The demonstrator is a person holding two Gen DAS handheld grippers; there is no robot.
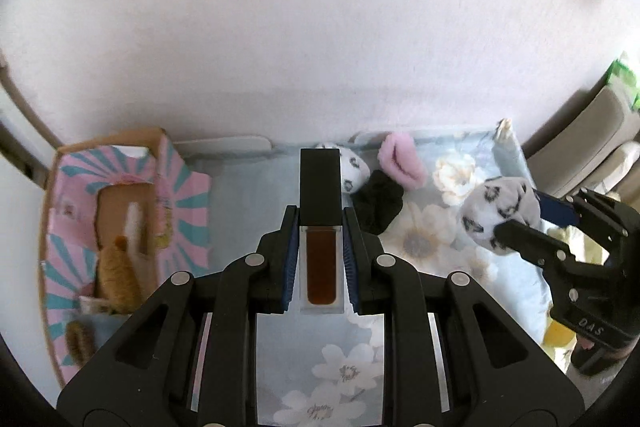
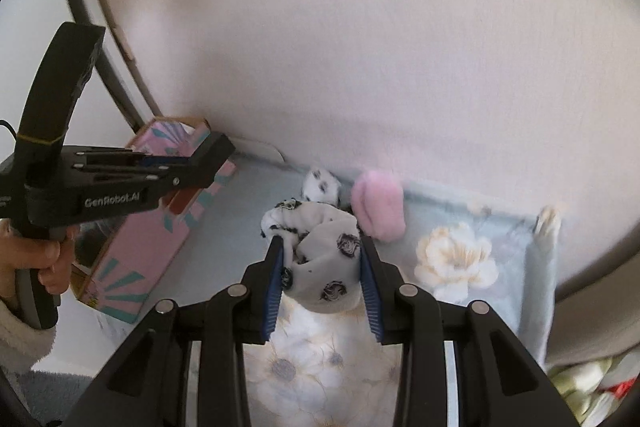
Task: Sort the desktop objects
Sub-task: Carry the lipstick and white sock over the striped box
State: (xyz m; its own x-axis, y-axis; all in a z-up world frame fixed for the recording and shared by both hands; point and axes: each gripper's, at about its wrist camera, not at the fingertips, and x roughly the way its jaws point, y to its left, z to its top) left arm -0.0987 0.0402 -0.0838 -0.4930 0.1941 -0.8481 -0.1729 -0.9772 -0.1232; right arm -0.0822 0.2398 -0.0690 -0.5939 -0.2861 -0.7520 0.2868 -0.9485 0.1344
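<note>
My left gripper (image 1: 320, 215) is shut on a clear tube of brown liquid with a black cap (image 1: 320, 267), held off the floral cloth (image 1: 436, 239). In the right wrist view, my right gripper (image 2: 320, 243) is shut on a rolled white sock with black rose prints (image 2: 320, 267), its blue pads pressing both sides. The left wrist view shows that sock (image 1: 492, 211) at the right, in the right gripper (image 1: 532, 215). The left gripper (image 2: 216, 151) hangs beside a pink and teal cardboard box (image 2: 132, 255).
Another patterned sock (image 1: 354, 167), a black fabric piece (image 1: 380, 203) and a fluffy pink roll (image 1: 400, 159) lie by the wall. The open box (image 1: 188, 187) at the left holds brown furry items (image 1: 116, 275). A hand (image 2: 44, 251) grips the left handle.
</note>
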